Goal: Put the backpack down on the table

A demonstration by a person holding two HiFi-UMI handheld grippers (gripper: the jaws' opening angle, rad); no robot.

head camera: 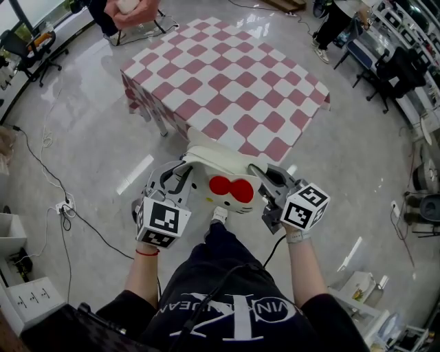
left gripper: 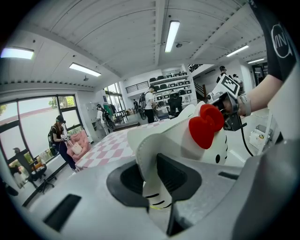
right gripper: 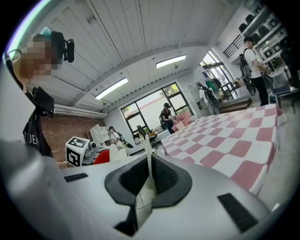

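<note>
A white cat-face backpack [head camera: 223, 180] with a red bow [head camera: 232, 188] hangs in the air between my two grippers, just short of the near edge of the pink-and-white checked table [head camera: 227, 89]. My left gripper [head camera: 180, 180] is shut on the backpack's left strap [left gripper: 152, 187]. My right gripper [head camera: 265, 180] is shut on a thin white strap [right gripper: 146, 187] on the backpack's right side. In the left gripper view the backpack's face [left gripper: 206, 140] fills the middle, with the right gripper [left gripper: 229, 105] behind it.
The table stands on a glossy grey floor [head camera: 89, 137]. Cables [head camera: 48, 172] run across the floor at left. Chairs and shelving [head camera: 399, 62] stand at right. A person [head camera: 127, 14] is beyond the table's far corner; other people [left gripper: 63, 140] stand around the room.
</note>
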